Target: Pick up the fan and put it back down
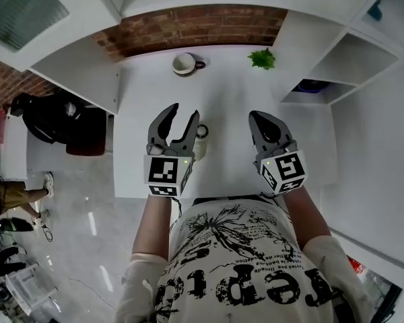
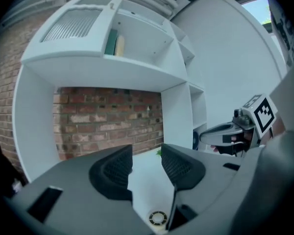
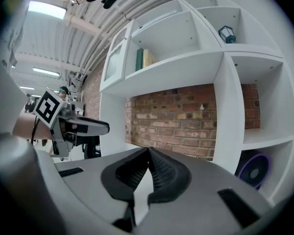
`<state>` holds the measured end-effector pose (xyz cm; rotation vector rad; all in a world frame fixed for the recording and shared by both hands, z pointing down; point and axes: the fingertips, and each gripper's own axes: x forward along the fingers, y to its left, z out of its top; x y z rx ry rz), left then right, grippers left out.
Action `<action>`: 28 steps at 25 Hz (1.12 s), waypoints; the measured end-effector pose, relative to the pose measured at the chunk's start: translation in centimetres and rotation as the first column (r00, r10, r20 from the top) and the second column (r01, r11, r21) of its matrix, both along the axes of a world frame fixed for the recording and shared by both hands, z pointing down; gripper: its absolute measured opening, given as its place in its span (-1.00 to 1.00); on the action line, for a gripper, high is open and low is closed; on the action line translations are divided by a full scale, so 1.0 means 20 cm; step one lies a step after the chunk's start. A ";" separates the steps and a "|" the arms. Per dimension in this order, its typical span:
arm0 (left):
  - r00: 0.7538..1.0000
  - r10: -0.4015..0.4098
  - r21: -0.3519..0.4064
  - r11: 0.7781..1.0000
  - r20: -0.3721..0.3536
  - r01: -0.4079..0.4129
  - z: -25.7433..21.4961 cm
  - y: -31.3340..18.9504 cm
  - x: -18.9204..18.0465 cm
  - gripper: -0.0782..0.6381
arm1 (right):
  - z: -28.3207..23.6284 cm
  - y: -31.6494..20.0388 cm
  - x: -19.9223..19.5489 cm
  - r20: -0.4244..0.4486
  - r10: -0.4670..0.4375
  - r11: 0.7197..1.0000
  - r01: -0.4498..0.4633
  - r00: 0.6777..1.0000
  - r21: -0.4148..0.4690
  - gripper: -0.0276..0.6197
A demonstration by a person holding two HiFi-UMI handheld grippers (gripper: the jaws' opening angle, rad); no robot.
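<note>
My left tool (image 1: 182, 112), jaws apart and empty, and right tool (image 1: 258, 116), jaws together, hang above the table (image 1: 229, 99), leaving the small fan (image 1: 200, 134) standing free, apparently set down.

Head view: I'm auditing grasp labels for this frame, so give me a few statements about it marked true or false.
The left gripper holds the small fan. False: its jaws stand apart and empty, with the fan below them.
The right gripper has its jaws together. True.
A mug stands on the white table. True.
The green plant sits left of the mug. False: it sits to the mug's right.
</note>
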<state>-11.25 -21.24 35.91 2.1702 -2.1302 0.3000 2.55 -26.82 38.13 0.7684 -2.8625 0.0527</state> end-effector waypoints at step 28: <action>0.971 0.236 0.135 0.964 -0.033 -0.229 -0.25 0.32 -0.10 -0.74 | -0.26 0.31 -0.20 0.042 -0.014 0.993 0.009 0.999 0.118 -0.87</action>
